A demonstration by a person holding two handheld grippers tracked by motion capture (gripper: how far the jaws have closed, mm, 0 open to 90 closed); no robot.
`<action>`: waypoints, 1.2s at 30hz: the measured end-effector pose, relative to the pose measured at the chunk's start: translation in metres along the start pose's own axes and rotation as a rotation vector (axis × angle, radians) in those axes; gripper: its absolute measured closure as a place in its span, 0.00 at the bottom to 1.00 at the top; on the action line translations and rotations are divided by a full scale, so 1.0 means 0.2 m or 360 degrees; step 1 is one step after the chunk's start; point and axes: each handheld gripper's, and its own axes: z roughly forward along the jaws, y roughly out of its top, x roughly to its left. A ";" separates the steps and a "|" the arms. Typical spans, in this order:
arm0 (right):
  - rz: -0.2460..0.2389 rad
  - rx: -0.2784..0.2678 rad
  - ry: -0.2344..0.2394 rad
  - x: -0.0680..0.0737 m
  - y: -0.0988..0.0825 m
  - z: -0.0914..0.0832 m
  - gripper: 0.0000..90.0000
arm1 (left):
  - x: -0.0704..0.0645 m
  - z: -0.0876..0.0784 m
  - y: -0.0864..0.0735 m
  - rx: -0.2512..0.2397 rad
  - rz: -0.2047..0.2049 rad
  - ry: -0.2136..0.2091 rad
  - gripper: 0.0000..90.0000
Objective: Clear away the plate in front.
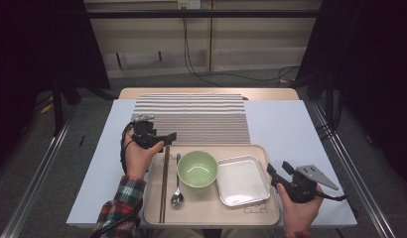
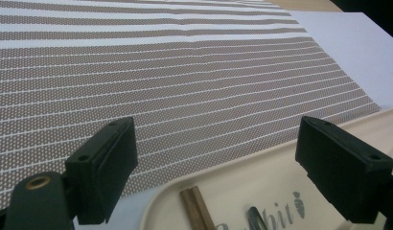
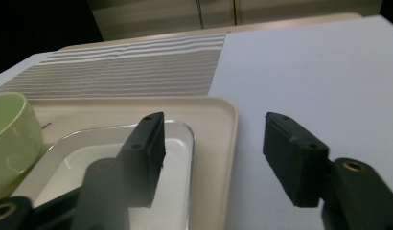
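Observation:
A beige tray (image 1: 211, 210) lies at the table's near edge. On it, from left to right, are brown chopsticks (image 1: 164, 183), a metal spoon (image 1: 177, 193), a green bowl (image 1: 197, 168) and a square white dish (image 1: 241, 181). My left gripper (image 1: 169, 137) hovers over the tray's far left corner, open and holding nothing. In the left gripper view the chopsticks' tips (image 2: 197, 208) lie below the gap of my left gripper (image 2: 213, 143). My right gripper (image 1: 277, 171) stands open beside the tray's right rim. In the right gripper view my right gripper (image 3: 213, 129) straddles that rim (image 3: 230, 143), with nothing between the jaws.
A brown and white striped placemat (image 1: 191, 116) lies beyond the tray in the middle of the pale table cover (image 1: 286, 129). Bare cover extends to the right of the tray. Metal rails run along both sides of the table.

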 end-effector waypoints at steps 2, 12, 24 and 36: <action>-0.0007 -0.0014 0.0015 -0.01 0.02 0.01 0.40 | 0.01 -0.01 0.00 0.0001 -0.0006 0.0005 0.16; -0.0064 0.0103 0.0065 -0.08 0.10 0.05 0.25 | 0.04 -0.07 -0.03 -0.0019 -0.0020 0.0042 0.15; -0.0044 0.0100 0.0174 -0.18 0.15 0.08 0.16 | 0.11 -0.16 -0.07 -0.0043 -0.0062 0.0080 0.15; -0.0172 0.0152 0.0285 -0.26 0.18 0.10 0.13 | 0.16 -0.21 -0.11 -0.0030 -0.0086 0.0137 0.14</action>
